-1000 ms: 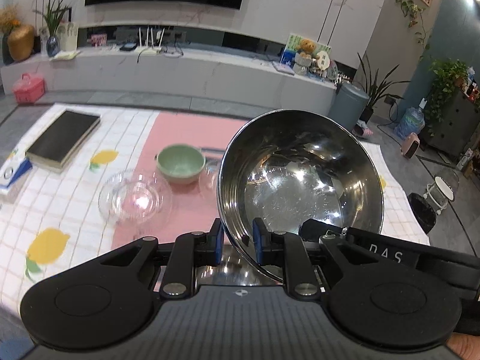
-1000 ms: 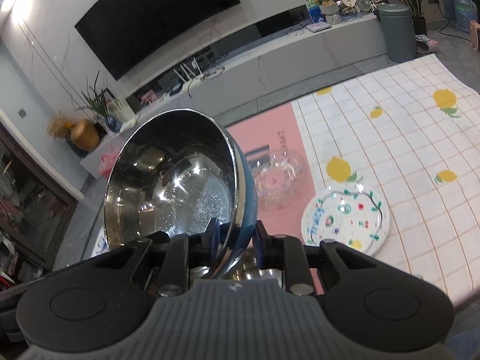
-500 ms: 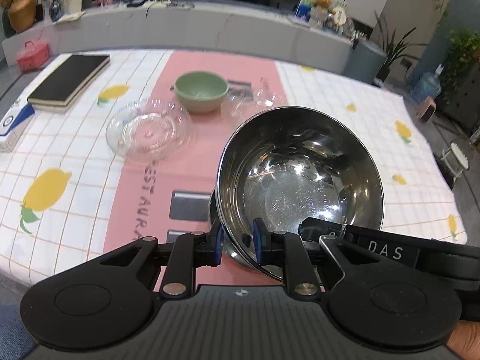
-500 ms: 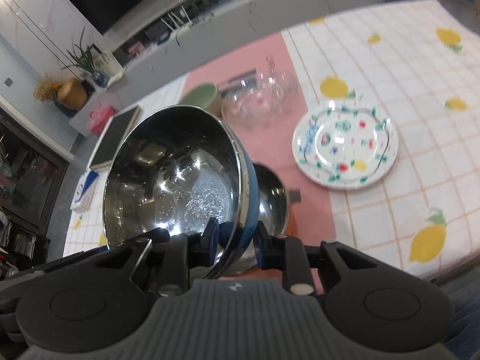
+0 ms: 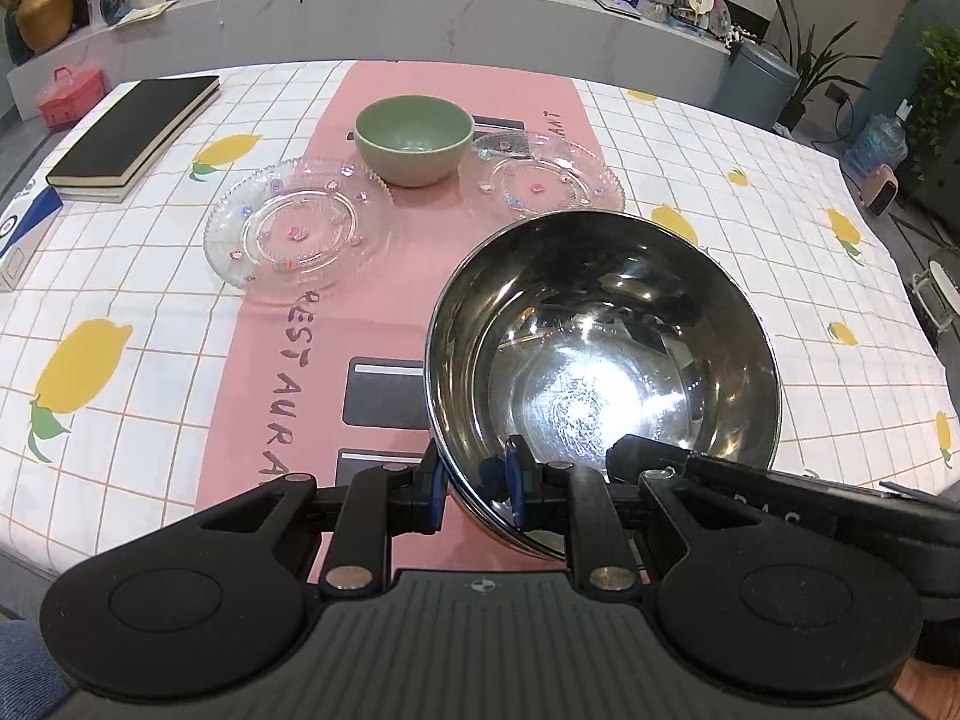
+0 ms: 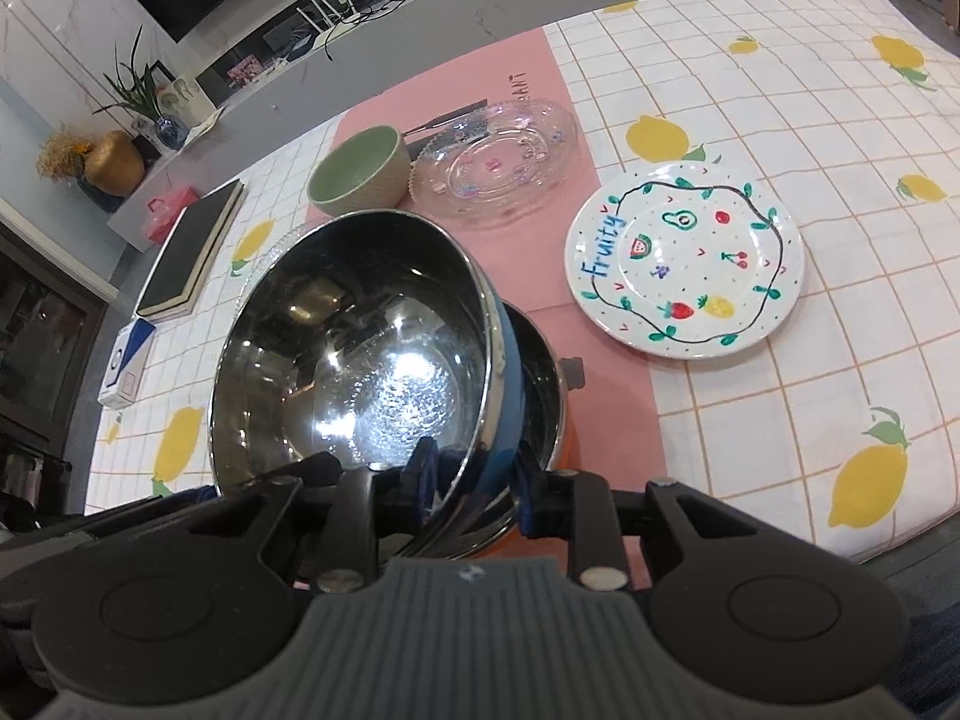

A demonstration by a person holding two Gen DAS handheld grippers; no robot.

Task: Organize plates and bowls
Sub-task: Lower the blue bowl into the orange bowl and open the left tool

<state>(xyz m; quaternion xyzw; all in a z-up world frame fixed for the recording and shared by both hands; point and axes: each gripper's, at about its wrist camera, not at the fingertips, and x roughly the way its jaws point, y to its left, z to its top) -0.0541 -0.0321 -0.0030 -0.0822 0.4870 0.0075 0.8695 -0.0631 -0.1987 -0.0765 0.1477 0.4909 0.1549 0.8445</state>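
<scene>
My left gripper is shut on the near rim of a steel bowl and holds it low over the pink runner. My right gripper is shut on the rim of a steel bowl with a blue outside, tilted just above that other steel bowl. A green bowl stands at the far middle between two clear glass plates, one on the left and one on the right. A white "Fruity" plate lies on the right of the table.
A black book lies at the table's far left, with a blue-white box beside it. The table's near edge runs close under both grippers. A long low counter stands behind the table.
Both grippers have come down towards the table with their bowls. The blue-sided bowl now hangs closely over the left gripper's bowl, and the table fills both views.
</scene>
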